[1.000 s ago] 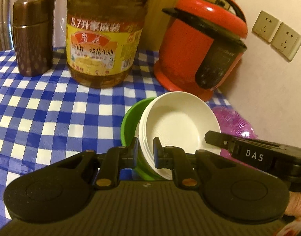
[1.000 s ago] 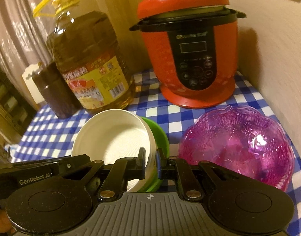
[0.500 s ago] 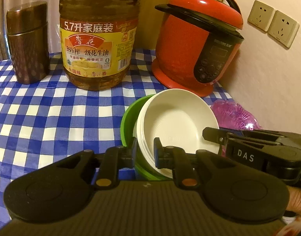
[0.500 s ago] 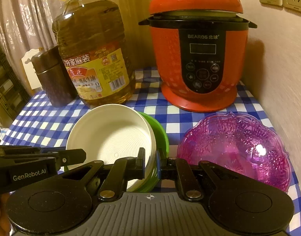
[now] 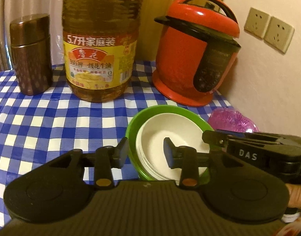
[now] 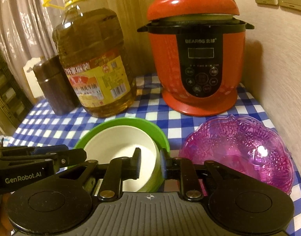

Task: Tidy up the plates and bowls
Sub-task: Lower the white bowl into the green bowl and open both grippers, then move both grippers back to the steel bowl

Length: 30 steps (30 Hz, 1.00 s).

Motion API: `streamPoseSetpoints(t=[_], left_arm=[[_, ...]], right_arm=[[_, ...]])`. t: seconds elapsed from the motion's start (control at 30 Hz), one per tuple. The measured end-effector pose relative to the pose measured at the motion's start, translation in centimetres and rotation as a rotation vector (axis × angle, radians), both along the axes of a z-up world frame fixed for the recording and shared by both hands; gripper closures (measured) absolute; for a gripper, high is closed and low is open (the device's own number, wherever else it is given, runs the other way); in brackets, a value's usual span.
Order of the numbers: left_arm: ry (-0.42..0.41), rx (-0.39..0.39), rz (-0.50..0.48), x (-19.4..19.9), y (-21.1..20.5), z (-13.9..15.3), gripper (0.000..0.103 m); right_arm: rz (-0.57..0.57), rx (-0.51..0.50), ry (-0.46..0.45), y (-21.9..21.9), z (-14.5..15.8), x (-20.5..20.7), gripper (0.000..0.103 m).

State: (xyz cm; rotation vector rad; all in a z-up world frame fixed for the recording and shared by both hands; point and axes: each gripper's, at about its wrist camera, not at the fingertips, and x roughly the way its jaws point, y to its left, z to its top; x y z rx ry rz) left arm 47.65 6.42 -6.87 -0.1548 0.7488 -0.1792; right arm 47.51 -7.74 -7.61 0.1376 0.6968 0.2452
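A green bowl (image 5: 134, 123) rests on the blue checked tablecloth (image 5: 42, 122) with a stack of white bowls (image 5: 170, 129) nested inside it. My left gripper (image 5: 145, 153) straddles the stack's left rim, and its jaws are opening, one finger outside the green wall and one inside the white bowl. My right gripper (image 6: 150, 161) straddles the right rim of the green bowl (image 6: 160, 135) and white bowls (image 6: 119, 143). Its jaws are opening too, with a gap to the white wall. A purple patterned bowl (image 6: 237, 153) sits just right of the stack.
At the back stand a large oil bottle (image 5: 100, 49), a red pressure cooker (image 5: 195, 53) and a brown canister (image 5: 30, 55). A wall (image 5: 268, 88) with sockets closes off the right side. The tablecloth's left part is bare.
Both grippers' jaws have spread apart from the stack's rims. The green and white bowls, tilted up before, now lie flat on the cloth.
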Motion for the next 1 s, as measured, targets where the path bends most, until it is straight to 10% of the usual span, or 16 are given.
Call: streamPoseSetpoints(t=[1.0], left_arm=[[-0.028,-0.067,0.008,-9.7,0.4,4.2,0.068]], right_arm=[[-0.087,0.07,-0.002,-1.9,3.5,-9.8,0.061]])
